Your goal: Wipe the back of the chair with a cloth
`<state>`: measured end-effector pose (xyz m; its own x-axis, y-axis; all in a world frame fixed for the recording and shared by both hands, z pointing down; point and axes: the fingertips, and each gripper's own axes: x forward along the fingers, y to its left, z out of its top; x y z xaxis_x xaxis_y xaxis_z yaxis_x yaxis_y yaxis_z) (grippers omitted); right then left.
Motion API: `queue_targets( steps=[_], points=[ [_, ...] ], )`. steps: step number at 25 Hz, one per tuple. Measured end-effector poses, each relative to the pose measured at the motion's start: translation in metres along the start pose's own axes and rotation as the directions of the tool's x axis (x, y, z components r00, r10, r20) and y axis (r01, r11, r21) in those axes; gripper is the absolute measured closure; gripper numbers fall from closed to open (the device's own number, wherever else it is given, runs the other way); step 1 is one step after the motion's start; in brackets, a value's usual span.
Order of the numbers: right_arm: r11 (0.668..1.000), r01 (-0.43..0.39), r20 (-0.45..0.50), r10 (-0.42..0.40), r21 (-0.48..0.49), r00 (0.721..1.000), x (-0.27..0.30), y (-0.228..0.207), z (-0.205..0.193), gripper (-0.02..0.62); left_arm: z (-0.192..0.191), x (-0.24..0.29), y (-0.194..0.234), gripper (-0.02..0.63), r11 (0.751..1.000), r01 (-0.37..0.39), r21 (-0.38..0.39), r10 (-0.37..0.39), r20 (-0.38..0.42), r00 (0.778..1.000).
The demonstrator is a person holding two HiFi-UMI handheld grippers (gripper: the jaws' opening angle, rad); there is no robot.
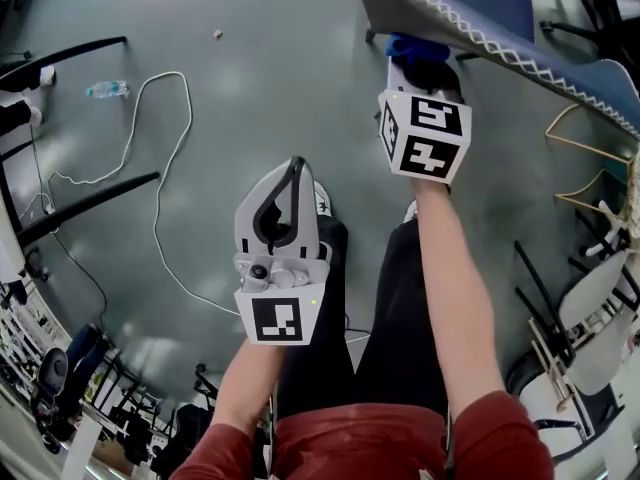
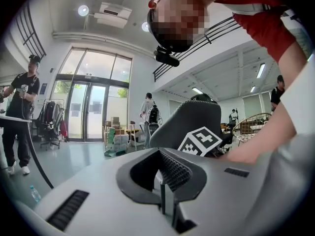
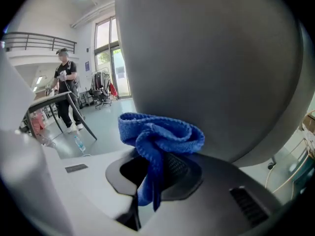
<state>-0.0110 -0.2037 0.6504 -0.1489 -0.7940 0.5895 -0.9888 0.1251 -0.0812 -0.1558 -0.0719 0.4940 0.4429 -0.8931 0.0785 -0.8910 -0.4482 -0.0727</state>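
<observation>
The right gripper (image 1: 421,66) has its fingers clamped on the blue cloth (image 3: 162,132). The chair back (image 3: 211,68) is just beyond them. The left gripper (image 1: 295,170) has its fingers together, with nothing between them.

In the head view the chair (image 1: 470,8) runs off the top edge, and the marker cube (image 1: 425,133) of the right gripper (image 1: 425,73) hides its jaws, most of the blue cloth (image 1: 407,46), and any contact with the chair.
</observation>
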Motion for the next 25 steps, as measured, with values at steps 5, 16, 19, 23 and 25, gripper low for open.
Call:
queue_targets(
  steps=[5,16,19,23,25],
  points=[
    [1.0,0.006,-0.078,-0.008,-0.02,0.997,0.047,-0.002,-0.036,0.537,-0.019,0.003,0.002,0.592,1.0,0.01,-0.01,-0.01,-0.033,0.999],
    [0.996,-0.001,-0.159,-0.014,-0.093,0.987,0.091,-0.005,-0.071,0.537,-0.03,0.006,0.006,0.592,0.998,0.062,-0.013,-0.063,-0.072,0.995],
    [0.995,-0.027,-0.164,0.011,-0.095,0.986,0.078,-0.002,-0.071,0.537,-0.023,0.009,0.006,0.592,0.999,0.05,-0.018,-0.051,-0.069,0.996],
    [0.995,-0.052,-0.134,0.039,-0.089,0.99,0.034,-0.001,-0.067,0.537,-0.009,0.01,-0.003,0.592,0.999,0.054,-0.004,-0.054,-0.062,0.997],
    [0.994,-0.067,-0.115,0.056,-0.091,0.992,0.005,0.004,-0.055,0.537,0.005,0.012,-0.004,0.592,0.999,0.052,-0.001,-0.052,-0.061,0.997]
  ],
)
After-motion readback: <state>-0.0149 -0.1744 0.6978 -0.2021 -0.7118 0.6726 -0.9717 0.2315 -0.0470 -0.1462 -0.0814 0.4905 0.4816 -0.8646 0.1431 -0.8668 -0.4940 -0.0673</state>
